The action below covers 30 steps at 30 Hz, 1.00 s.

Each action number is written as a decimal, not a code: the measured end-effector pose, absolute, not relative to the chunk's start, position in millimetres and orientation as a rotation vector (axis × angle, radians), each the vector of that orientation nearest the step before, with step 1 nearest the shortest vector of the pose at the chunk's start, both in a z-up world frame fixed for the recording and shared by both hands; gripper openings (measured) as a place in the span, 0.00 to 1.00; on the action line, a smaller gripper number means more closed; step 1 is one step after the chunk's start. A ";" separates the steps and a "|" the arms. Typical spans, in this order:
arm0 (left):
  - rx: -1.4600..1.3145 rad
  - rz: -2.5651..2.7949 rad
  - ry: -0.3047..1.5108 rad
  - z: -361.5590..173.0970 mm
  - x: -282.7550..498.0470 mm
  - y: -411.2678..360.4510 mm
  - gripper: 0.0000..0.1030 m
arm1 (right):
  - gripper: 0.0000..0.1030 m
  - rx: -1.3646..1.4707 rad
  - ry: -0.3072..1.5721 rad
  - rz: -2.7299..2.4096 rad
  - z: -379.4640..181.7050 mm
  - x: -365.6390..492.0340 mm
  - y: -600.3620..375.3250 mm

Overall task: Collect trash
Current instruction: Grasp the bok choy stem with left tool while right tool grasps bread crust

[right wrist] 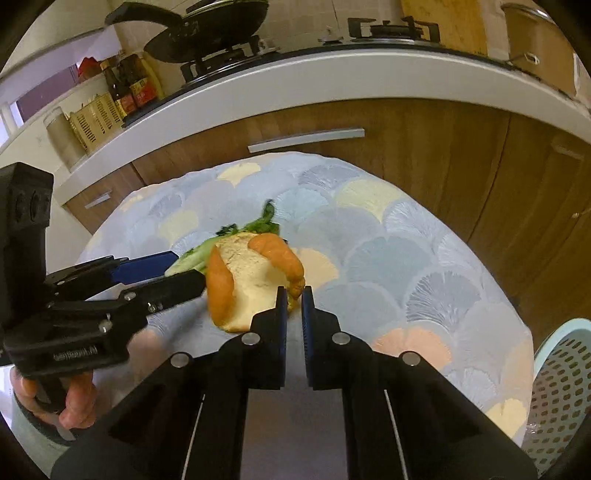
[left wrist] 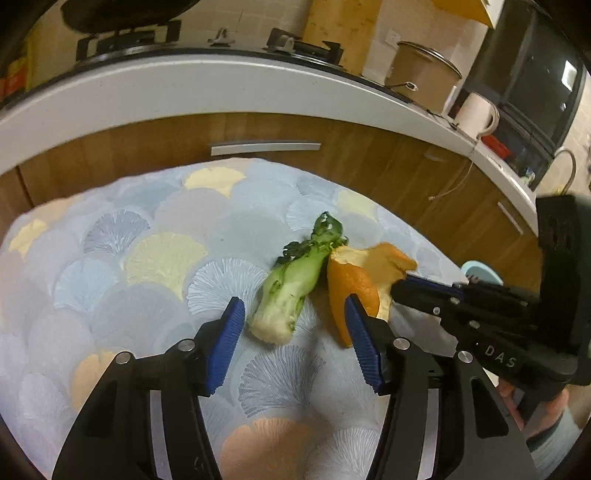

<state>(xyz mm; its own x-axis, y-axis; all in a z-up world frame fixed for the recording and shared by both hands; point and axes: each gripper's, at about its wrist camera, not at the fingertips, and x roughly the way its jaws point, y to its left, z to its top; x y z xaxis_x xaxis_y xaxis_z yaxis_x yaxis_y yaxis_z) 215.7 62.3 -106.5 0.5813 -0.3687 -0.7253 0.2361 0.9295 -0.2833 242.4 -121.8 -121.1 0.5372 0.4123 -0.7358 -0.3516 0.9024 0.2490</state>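
Observation:
A bok choy stub (left wrist: pixel 284 299) and a curled orange peel (left wrist: pixel 351 277) lie side by side on the fan-patterned tablecloth (left wrist: pixel 147 258). My left gripper (left wrist: pixel 294 304) is open and straddles the stub; its blue pads (left wrist: pixel 231 332) stand clear of the stub, and the right-hand pad sits in front of the peel. My right gripper (right wrist: pixel 294 291) is shut on the near edge of the orange peel (right wrist: pixel 251 273), and in the left wrist view the right gripper (left wrist: pixel 397 286) comes in from the right. In the right wrist view the left gripper (right wrist: pixel 186 269) reaches the bok choy (right wrist: pixel 207 247) from the left.
A pale blue perforated basket (right wrist: pixel 561 373) stands off the table's right edge, and its rim (left wrist: pixel 480 269) also shows in the left wrist view. Beyond the table run wooden cabinets (right wrist: pixel 406 155) under a white counter with a stove and a frying pan (right wrist: pixel 207 29). A hand (right wrist: pixel 74 402) holds the left gripper's handle.

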 end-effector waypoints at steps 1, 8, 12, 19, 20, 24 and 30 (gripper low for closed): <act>-0.179 -0.356 0.883 -107.2 217.7 64.7 0.53 | 0.06 0.076 0.896 0.464 -123.4 242.0 -122.8; -0.220 -0.386 0.890 -112.8 226.8 68.0 0.45 | 0.10 0.102 0.903 0.495 -125.2 238.1 -128.9; -0.225 -0.408 0.900 -114.6 220.9 75.4 0.44 | 0.57 0.103 0.898 0.487 -123.6 232.3 -129.8; -0.175 -0.372 0.918 -110.0 217.6 86.0 0.43 | 0.79 -0.026 0.899 0.458 -127.5 227.9 -109.5; -0.167 -0.376 0.925 -110.6 220.2 82.4 0.43 | 0.81 -0.033 0.899 0.462 -128.0 227.9 -107.8; -0.072 -0.374 0.934 -110.8 225.0 59.8 0.43 | 0.86 -0.046 0.904 0.478 -130.2 227.4 -105.2; -0.039 -0.342 0.916 -111.5 227.8 49.6 0.23 | 0.90 -0.100 0.912 0.453 -131.8 229.3 -94.5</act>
